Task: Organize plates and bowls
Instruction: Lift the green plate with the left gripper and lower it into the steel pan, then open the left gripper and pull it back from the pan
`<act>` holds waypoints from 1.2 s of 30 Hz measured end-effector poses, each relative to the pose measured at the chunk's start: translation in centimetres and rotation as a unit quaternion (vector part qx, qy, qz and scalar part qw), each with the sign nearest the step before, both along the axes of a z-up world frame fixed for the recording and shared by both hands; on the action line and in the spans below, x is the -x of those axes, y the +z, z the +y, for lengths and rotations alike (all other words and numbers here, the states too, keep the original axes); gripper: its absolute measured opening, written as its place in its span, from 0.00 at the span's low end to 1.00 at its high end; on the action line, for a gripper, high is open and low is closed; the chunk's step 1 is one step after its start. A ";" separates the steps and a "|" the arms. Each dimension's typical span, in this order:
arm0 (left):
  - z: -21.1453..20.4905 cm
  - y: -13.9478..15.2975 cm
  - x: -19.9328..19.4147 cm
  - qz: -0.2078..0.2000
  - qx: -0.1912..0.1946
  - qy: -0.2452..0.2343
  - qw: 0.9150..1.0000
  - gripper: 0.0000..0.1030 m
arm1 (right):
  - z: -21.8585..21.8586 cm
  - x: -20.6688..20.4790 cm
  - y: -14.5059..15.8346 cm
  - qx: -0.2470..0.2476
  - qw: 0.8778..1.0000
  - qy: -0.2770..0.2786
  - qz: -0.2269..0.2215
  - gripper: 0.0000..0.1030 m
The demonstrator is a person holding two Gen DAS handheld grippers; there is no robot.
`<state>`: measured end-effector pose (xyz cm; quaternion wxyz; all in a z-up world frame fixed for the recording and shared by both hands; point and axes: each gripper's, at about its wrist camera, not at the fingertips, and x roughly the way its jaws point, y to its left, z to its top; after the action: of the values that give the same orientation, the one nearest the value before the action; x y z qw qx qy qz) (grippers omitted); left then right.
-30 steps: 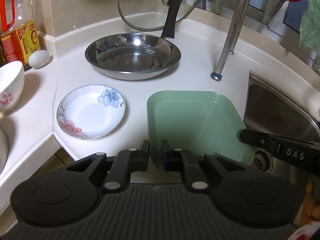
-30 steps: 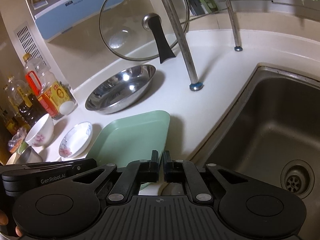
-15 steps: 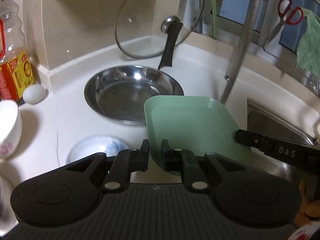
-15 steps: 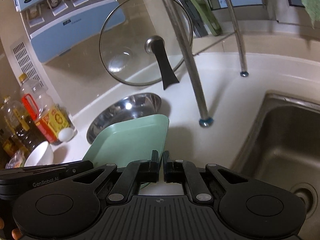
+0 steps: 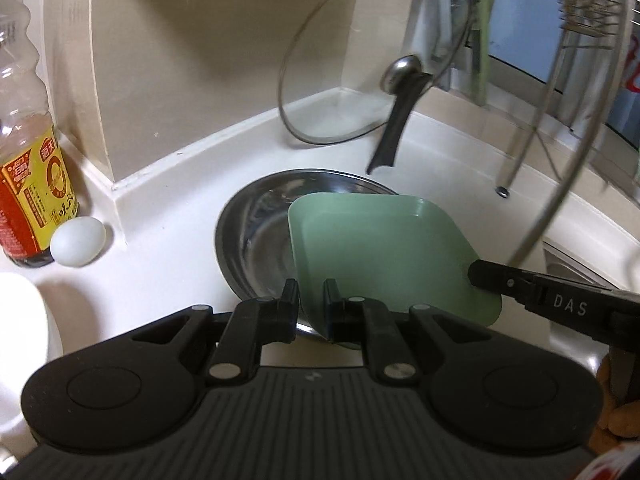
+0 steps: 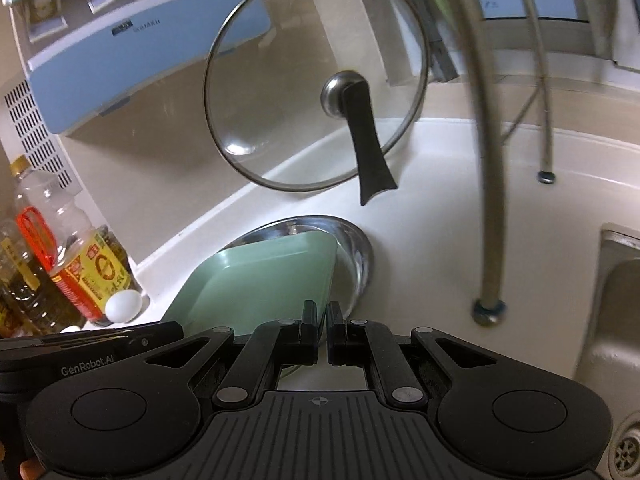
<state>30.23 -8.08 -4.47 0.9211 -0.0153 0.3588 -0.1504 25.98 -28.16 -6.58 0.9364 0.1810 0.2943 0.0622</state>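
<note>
Both claws, left (image 5: 311,294) and right (image 6: 322,322), grip the green plate (image 5: 384,252), held tilted just above the steel pan (image 5: 256,232) beyond.

Pale green plate (image 5: 380,256), silver basin (image 5: 256,240)

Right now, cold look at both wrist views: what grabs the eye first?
The green square plate, gripped at its near corner by the left gripper and at its right edge by the right gripper, held tilted over the steel bowl on the white counter. Behind it, a glass lid with a black handle leans against the corner wall. At far left, a white egg sits beside an oil bottle.
</note>
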 end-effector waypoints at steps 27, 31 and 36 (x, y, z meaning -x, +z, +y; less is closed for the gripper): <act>1.3 -3.6 -7.9 0.072 -0.011 -0.010 0.997 0.13 | 2.2 -7.1 -3.1 0.027 0.997 -0.045 0.064 0.05; 1.4 -3.0 -7.8 0.063 -0.007 -0.015 0.998 0.19 | 2.1 -6.7 -2.3 0.036 0.997 -0.058 0.043 0.06; 1.6 -1.4 -6.3 0.042 0.001 -0.017 0.999 0.22 | 1.3 -5.2 -1.2 0.002 0.998 -0.059 0.027 0.14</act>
<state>36.55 -6.44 -5.89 0.9024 -0.0168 0.3972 -0.1659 31.15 -26.91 -7.77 0.9307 0.1976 0.3079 0.0010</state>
